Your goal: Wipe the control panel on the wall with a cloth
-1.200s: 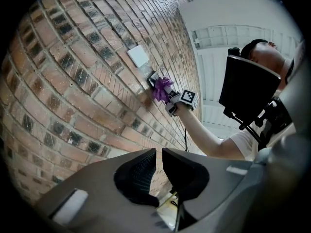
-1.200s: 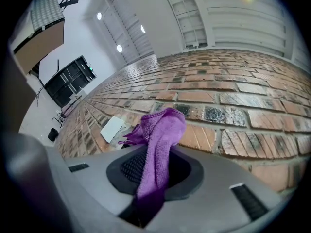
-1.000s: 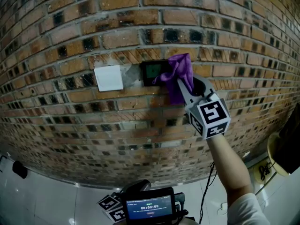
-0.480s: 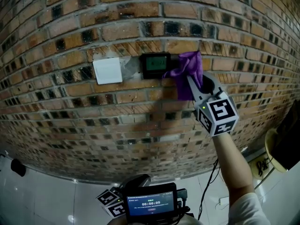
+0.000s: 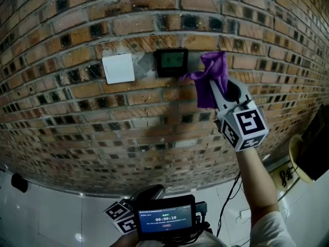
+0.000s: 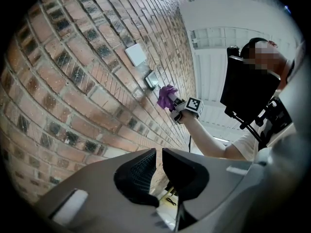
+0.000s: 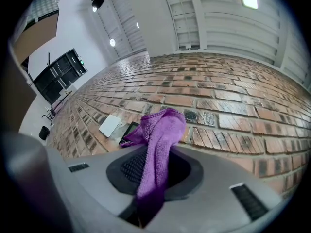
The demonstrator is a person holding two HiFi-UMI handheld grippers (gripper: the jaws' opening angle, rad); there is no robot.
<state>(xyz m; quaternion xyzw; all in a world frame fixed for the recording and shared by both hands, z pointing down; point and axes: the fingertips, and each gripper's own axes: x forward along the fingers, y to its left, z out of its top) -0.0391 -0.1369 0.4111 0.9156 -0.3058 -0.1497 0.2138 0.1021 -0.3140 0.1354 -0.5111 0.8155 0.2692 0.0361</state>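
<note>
The control panel (image 5: 171,62) is a small black box with a green screen, set in the brick wall. A purple cloth (image 5: 211,77) hangs just right of it, its left corner reaching the panel's lower right edge. My right gripper (image 5: 214,86) is shut on the cloth and held up to the wall. In the right gripper view the cloth (image 7: 158,140) drapes between the jaws and covers part of the panel (image 7: 128,130). My left gripper (image 6: 159,155) is low, away from the wall, jaws together on nothing.
A white blank plate (image 5: 119,68) sits on the wall just left of the panel. Brick wall (image 5: 154,133) fills the view down to a white floor. A cable and a pale round object (image 5: 300,161) lie at the lower right. A timer screen (image 5: 164,221) rides by my left gripper.
My right gripper has carried the cloth rightward off the panel. The green screen, partly covered before, is now fully uncovered. The left gripper stays low.
</note>
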